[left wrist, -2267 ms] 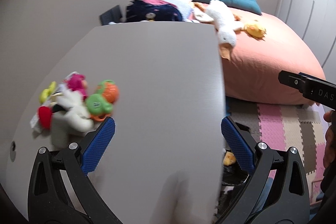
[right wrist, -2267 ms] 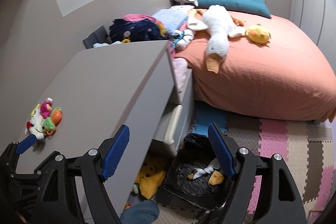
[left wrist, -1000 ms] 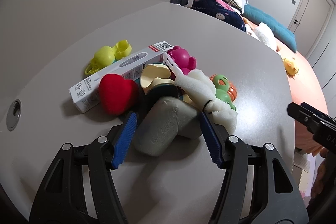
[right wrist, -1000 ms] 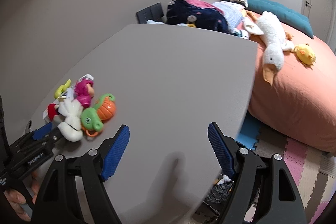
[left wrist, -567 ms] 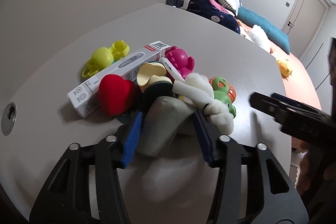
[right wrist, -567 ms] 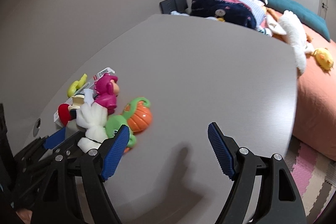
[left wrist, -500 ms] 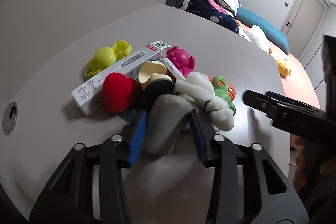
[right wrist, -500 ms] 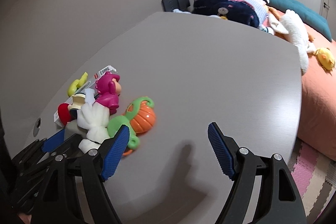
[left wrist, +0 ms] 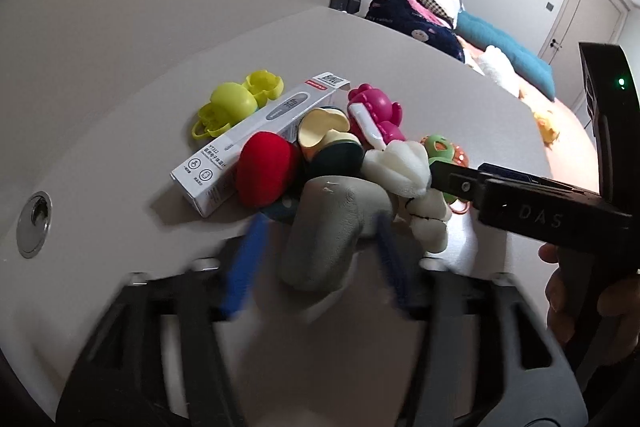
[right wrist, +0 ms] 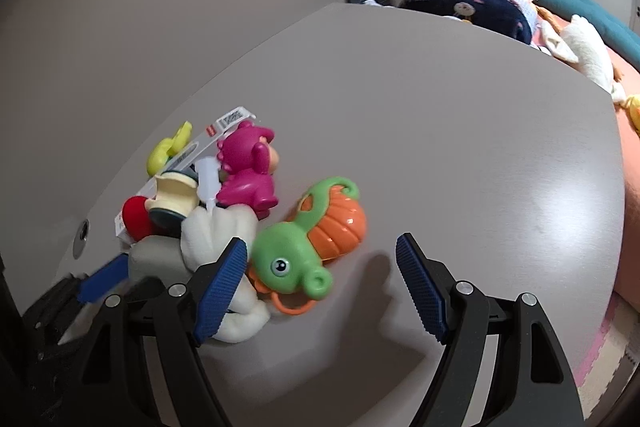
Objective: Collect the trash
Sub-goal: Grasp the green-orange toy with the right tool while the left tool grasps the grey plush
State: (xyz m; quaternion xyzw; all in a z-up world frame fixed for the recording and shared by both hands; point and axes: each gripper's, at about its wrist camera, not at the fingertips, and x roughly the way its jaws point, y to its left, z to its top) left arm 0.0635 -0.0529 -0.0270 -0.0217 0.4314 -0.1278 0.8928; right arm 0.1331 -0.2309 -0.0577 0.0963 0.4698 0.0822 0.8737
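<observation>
The left claw, blurred, straddles a grey lump on the bench; grip uncertain. The lump's long axis runs away from the claw. The right claw gapes over a green-orange toy. Beyond lies a white box, print unreadable.

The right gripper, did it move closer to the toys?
Yes. The right gripper came left across the table, from the floor bin side up to the green and orange toy.

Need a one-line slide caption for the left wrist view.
Left hand-held gripper straddles a grey lump beside a toy pile on the table.
</observation>
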